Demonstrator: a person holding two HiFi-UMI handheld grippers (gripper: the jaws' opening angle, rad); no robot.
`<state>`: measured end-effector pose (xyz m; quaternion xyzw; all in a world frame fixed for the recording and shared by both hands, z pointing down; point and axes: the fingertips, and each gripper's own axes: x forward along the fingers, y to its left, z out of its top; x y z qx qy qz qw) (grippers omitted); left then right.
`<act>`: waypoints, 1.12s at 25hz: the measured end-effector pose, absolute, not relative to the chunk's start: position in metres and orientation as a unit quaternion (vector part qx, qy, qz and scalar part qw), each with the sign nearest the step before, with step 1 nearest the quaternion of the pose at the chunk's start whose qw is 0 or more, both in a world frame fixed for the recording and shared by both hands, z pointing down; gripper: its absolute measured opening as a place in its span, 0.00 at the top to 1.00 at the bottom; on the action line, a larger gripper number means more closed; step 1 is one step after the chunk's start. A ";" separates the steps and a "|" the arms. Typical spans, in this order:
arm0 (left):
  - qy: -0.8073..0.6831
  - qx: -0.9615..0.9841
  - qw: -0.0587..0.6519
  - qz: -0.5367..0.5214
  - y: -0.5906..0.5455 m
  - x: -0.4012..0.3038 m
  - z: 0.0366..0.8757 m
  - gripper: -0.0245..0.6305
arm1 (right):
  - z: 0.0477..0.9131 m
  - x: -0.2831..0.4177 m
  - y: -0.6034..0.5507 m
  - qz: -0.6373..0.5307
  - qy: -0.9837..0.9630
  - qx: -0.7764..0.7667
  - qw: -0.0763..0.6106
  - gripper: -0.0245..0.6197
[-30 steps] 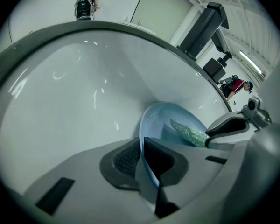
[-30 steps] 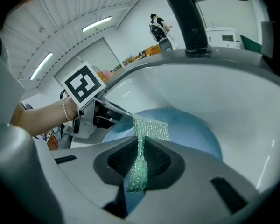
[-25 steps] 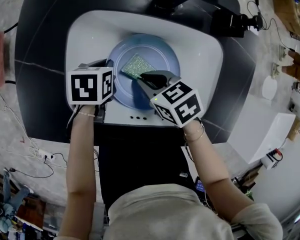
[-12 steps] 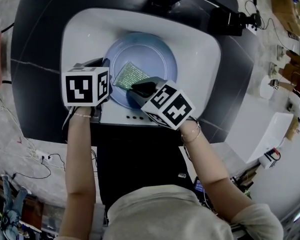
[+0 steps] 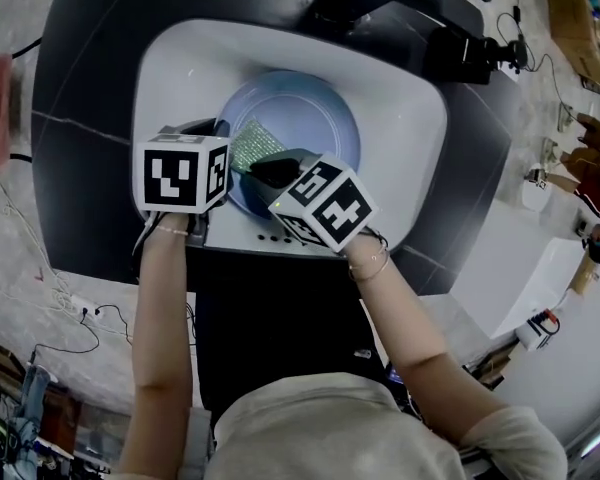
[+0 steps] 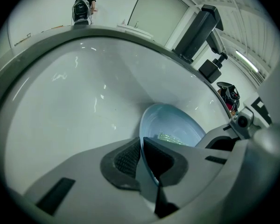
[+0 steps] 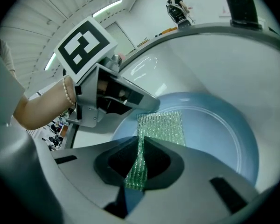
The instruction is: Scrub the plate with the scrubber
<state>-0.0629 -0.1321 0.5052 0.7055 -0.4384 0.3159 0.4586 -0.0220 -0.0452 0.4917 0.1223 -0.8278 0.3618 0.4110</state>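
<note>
The left claw (image 6: 141, 146) is pinched shut on the near-left rim of the blue plate (image 5: 310, 118), steadying it where it lies in the white sink (image 5: 400, 98), toward the sink's near edge. The right claw (image 7: 141, 148) grips 1 end of the green mesh scrubber (image 7: 161, 127), whose free end lies flat on the plate's left part. Scrubbing looks under way. Next, I judge, the pad needs pressing and sweeping toward the plate's far side. Count: 2 claws, 1 plate, 1 scrubber, 1 sink.
</note>
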 end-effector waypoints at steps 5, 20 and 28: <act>-0.443 0.702 0.459 0.316 -0.132 -0.064 0.504 0.90 | 0.497 -0.023 -0.064 0.355 -0.830 0.130 0.410 0.89; -0.442 0.692 0.478 0.313 -0.131 -0.068 0.506 0.90 | 0.510 -0.008 -0.098 0.316 -0.836 0.147 0.424 0.90; -0.447 0.693 0.476 0.306 -0.132 -0.069 0.503 0.90 | 0.520 0.014 -0.120 0.284 -0.826 0.170 0.457 0.90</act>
